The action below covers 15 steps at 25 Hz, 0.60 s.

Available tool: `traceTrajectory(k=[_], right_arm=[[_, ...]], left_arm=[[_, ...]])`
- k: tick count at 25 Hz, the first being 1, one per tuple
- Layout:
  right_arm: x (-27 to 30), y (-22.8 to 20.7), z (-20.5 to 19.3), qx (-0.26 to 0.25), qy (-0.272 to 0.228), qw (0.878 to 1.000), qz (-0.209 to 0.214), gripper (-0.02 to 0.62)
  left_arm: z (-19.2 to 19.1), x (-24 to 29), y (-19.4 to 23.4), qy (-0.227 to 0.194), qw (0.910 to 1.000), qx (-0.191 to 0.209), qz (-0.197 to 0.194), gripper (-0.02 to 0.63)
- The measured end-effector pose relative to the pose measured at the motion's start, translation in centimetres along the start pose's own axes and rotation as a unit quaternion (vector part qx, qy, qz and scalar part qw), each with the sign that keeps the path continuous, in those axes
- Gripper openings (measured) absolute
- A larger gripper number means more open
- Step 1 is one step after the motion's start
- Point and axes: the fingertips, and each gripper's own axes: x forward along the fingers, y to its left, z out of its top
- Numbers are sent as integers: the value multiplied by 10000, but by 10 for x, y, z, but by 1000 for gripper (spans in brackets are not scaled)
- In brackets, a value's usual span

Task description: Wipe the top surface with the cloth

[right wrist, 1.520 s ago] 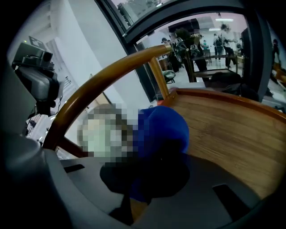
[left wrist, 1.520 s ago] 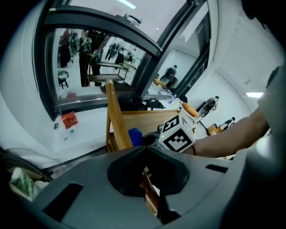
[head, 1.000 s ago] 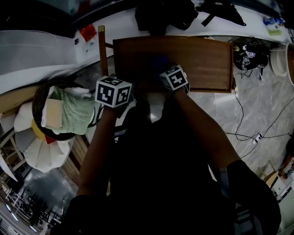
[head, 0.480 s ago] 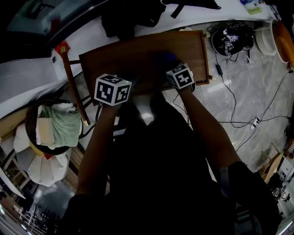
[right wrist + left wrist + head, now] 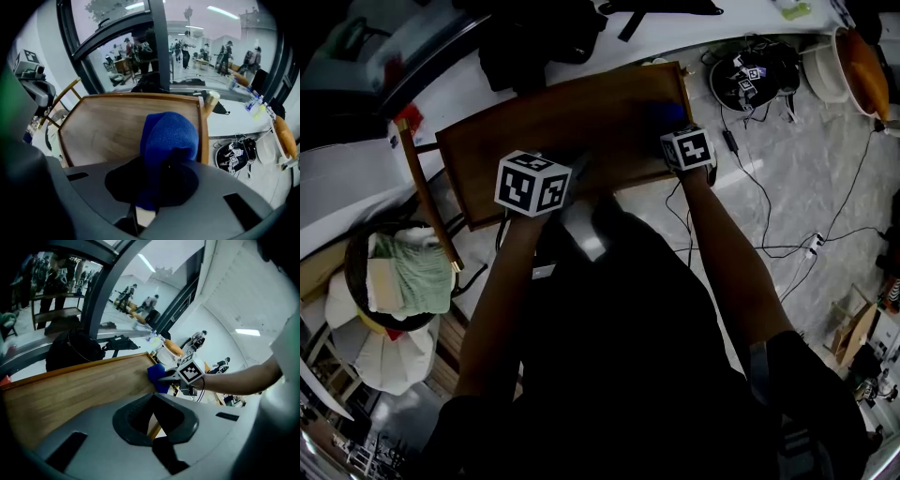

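A blue cloth (image 5: 168, 133) lies bunched on the top of a brown wooden table (image 5: 108, 126), close to its right edge. The right gripper (image 5: 166, 173) pinches the near end of the cloth between its jaws, and the rest of the cloth bulges forward onto the wood.

The left gripper (image 5: 159, 441) hovers over the table's front edge, towards the left. Its jaws look pressed together with nothing between them.

Beyond the table's left edge, a round dark basket (image 5: 361, 239) sits on the floor. It holds a folded green cloth (image 5: 422, 272) and a pale pad beside it. A wooden pole (image 5: 427, 197) slants between the basket and the table.

Beyond the right edge, a black helmet-like object (image 5: 750, 70) with square markers rests on the grey floor. A white bowl (image 5: 820, 66) stands further right, with something orange along it. Cables (image 5: 787, 225) trail across the floor. A black bag (image 5: 534, 47) lies on a white ledge past the table's far edge.
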Motion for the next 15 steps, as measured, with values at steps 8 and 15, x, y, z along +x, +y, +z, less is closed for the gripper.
traceTrajectory(k=[8, 15], right_arm=[[-12, -33, -10, 349, 221, 9977, -546, 63], [-25, 53, 33, 273, -771, 9966, 116, 63]], left_arm=[[-1, -23, 7, -140, 9997, -61, 172, 8], [-26, -102, 55, -449, 9966, -363, 582, 8]])
